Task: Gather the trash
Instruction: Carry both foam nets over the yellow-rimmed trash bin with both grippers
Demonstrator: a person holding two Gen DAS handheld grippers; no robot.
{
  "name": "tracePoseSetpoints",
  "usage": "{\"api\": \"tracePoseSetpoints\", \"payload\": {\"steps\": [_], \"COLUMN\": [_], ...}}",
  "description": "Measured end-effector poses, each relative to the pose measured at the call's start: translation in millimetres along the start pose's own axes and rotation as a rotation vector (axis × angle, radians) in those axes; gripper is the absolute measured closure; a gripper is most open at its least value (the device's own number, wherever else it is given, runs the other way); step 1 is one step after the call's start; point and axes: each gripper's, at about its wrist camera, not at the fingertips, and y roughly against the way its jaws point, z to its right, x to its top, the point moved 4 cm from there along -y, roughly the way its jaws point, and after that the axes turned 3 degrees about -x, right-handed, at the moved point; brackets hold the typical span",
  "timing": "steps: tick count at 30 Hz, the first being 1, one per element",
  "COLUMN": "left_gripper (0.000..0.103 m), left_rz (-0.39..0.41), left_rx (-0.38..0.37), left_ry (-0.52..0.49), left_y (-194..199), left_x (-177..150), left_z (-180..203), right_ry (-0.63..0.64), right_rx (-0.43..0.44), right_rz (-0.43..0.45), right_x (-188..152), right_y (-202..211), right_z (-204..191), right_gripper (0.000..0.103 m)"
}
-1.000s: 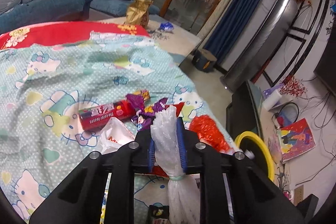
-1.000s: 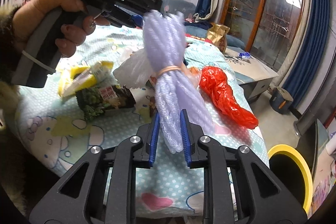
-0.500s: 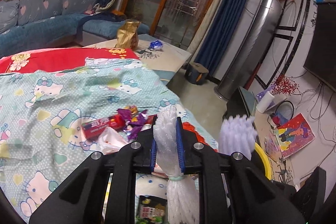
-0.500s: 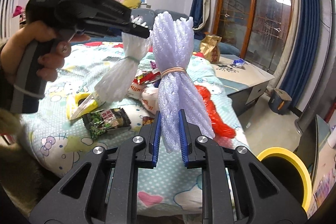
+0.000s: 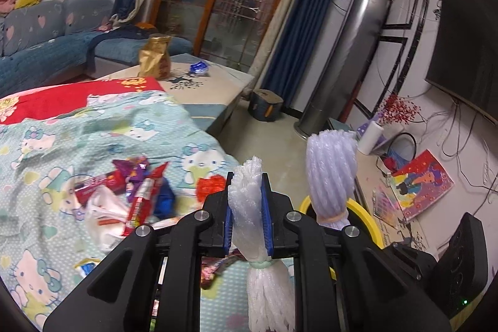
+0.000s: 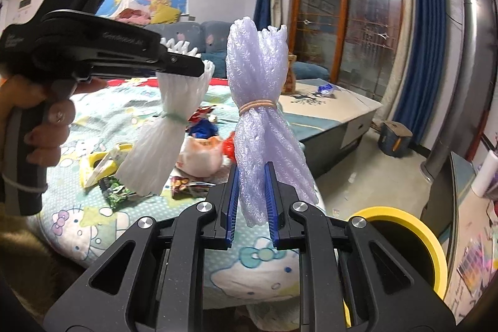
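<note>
My left gripper [image 5: 248, 215] is shut on a white foam net bundle [image 5: 249, 201] tied with a green band; the bundle also shows in the right wrist view [image 6: 162, 142]. My right gripper [image 6: 252, 204] is shut on a purple foam net bundle [image 6: 264, 120] tied with a tan band; it also shows in the left wrist view [image 5: 331, 173]. Both bundles are held in the air above the bed edge. The yellow-rimmed bin [image 6: 417, 235] stands on the floor low right; its rim [image 5: 367, 215] shows behind the purple bundle. Wrappers [image 5: 137, 192] lie on the bed.
The bed has a Hello Kitty sheet [image 5: 46, 145]. A white bag [image 6: 202, 157], a green packet [image 6: 116, 192] and a yellow wrapper [image 6: 99, 164] lie on it. A low table [image 5: 202, 83] with a gold bag [image 5: 154, 56] stands beyond. Bare floor [image 5: 274, 145] lies right of the bed.
Both grippers have moved right toward the bin with their bundles still held. The purple bundle has come into the left wrist view, over the yellow rim.
</note>
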Motion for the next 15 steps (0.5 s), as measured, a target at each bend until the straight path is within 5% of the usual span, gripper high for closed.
{"api": "tracePoseSetpoints", "payload": {"steps": [15], "left_gripper": [0.088], "left_rz": [-0.02], "left_rx": [-0.057], "left_ry": [-0.066], "left_y": [-19], "left_x": [-9], "left_z": [48], "right_ry": [-0.101], "right_rx": [-0.085], "right_rz": [-0.019], "right_x": [-16], "right_y": [7], "right_z": [33], "right_gripper": [0.091]}}
